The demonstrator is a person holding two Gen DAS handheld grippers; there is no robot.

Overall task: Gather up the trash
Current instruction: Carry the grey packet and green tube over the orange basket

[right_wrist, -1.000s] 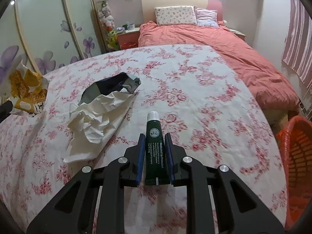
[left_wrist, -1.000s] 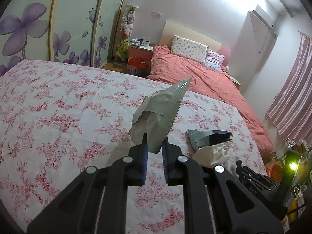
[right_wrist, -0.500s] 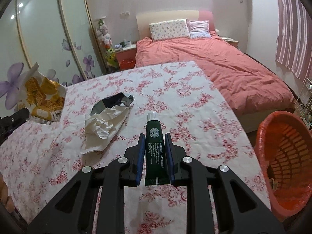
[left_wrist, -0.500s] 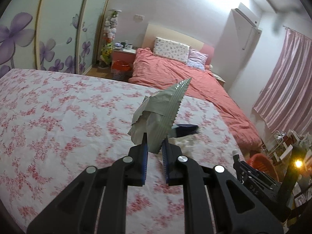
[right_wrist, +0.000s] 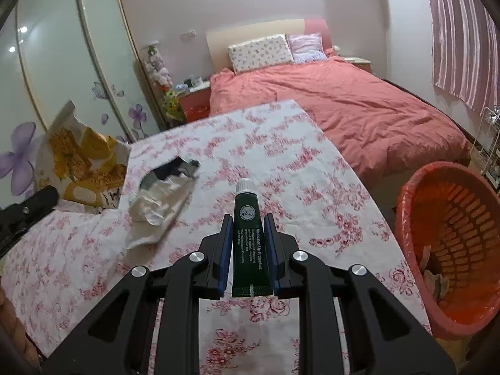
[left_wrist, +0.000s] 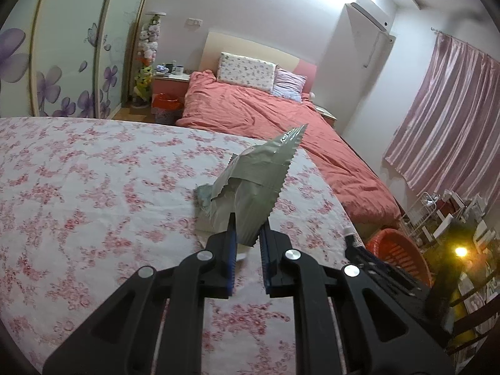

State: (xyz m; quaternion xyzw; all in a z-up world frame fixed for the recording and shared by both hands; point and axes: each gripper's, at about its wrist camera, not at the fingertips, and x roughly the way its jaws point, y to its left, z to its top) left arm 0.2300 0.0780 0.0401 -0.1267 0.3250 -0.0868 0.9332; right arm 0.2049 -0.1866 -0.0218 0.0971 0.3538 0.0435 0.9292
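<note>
My left gripper (left_wrist: 247,218) is shut on a crumpled snack wrapper (left_wrist: 259,184), silver inside with a serrated edge; in the right wrist view its yellow printed side (right_wrist: 84,168) shows at far left. My right gripper (right_wrist: 248,222) is shut on a dark green lip-balm tube (right_wrist: 248,234) with a white cap, held above the floral tablecloth (right_wrist: 281,168). An orange trash basket (right_wrist: 453,243) stands on the floor right of the table; it also shows in the left wrist view (left_wrist: 397,259). Crumpled white paper (right_wrist: 159,209) and a dark wrapper (right_wrist: 172,168) lie on the table.
A bed with a salmon quilt (right_wrist: 343,103) stands beyond the table. A wardrobe with purple flowers (left_wrist: 62,62) lines the left wall. A nightstand (left_wrist: 170,84) and a small orange bin (left_wrist: 165,106) sit beside the bed. Pink curtains (left_wrist: 453,118) and a wire rack (left_wrist: 437,209) are at right.
Both grippers have lifted and swung to the right with their loads. The orange basket has come into view, large at the right gripper's side. The loose trash on the table has not moved.
</note>
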